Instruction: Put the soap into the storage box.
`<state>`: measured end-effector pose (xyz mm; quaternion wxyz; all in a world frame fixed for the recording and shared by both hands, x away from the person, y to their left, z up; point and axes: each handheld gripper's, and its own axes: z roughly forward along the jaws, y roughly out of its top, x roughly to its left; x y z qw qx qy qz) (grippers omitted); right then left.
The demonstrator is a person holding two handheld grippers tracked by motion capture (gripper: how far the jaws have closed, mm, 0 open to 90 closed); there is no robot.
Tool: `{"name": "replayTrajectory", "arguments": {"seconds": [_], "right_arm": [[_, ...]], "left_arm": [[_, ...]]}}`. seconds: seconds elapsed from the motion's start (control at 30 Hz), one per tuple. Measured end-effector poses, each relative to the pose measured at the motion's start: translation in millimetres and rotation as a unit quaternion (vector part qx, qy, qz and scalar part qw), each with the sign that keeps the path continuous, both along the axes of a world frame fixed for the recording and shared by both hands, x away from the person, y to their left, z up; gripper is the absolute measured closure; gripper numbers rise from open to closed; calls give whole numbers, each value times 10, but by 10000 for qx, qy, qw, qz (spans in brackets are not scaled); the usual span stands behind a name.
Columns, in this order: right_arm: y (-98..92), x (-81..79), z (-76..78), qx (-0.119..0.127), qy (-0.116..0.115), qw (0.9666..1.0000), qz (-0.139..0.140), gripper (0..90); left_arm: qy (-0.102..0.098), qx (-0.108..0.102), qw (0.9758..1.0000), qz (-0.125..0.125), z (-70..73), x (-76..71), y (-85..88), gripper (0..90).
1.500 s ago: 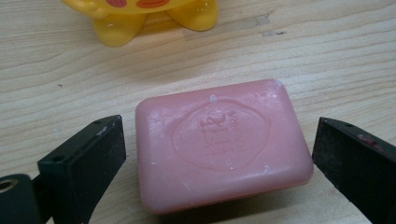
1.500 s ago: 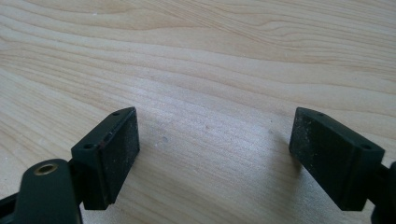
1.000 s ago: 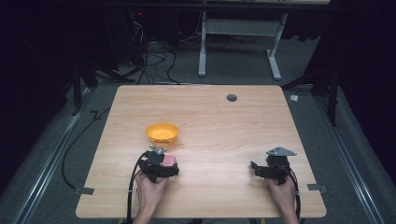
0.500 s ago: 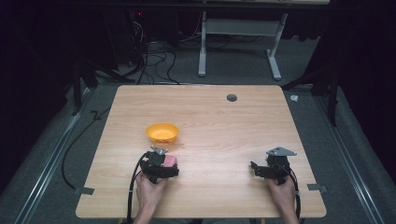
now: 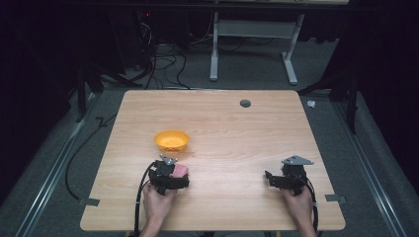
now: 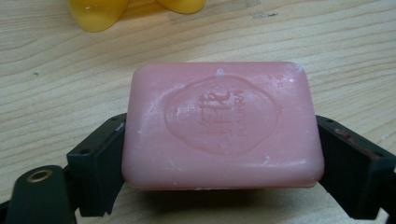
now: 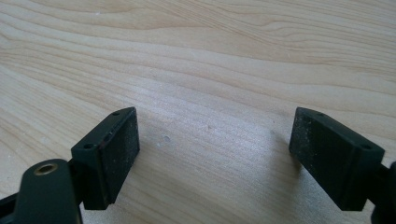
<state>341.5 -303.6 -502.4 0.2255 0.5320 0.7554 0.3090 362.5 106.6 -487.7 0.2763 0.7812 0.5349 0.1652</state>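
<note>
The left tongs [image 5: 179, 174] pinch a pink soap bar [image 6: 222, 123] by its two short ends, their jaws having just been closing onto it; the bar (an embossed stamp on its top face) sits just above the wood, near the front edge of the worktop [image 5: 237, 123], left of the middle. Just behind it stands an orange bowl [image 5: 171, 140] holding something pale yellow and grainy, too small to tell what. The right tongs [image 5: 269, 177] are spread with nothing between them, low over bare wood near the front right corner. Between the two hands the front strip lies open, and so does the whole back half, up to a dark round hole [image 5: 245, 103] near the back edge.
</note>
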Motion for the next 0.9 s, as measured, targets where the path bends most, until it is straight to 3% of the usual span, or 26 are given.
{"name": "replayTrajectory", "arguments": {"seconds": [0.27,0.9], "right_arm": [[-1,0,0,-3,-3,10000,4,167],[0,1,0,2,-6,10000,11,167]], "left_arm": [[-50,-76,10000,-14,63,-42,46,135],[-247,33,9996,-96,294,-78,77,135]]}}
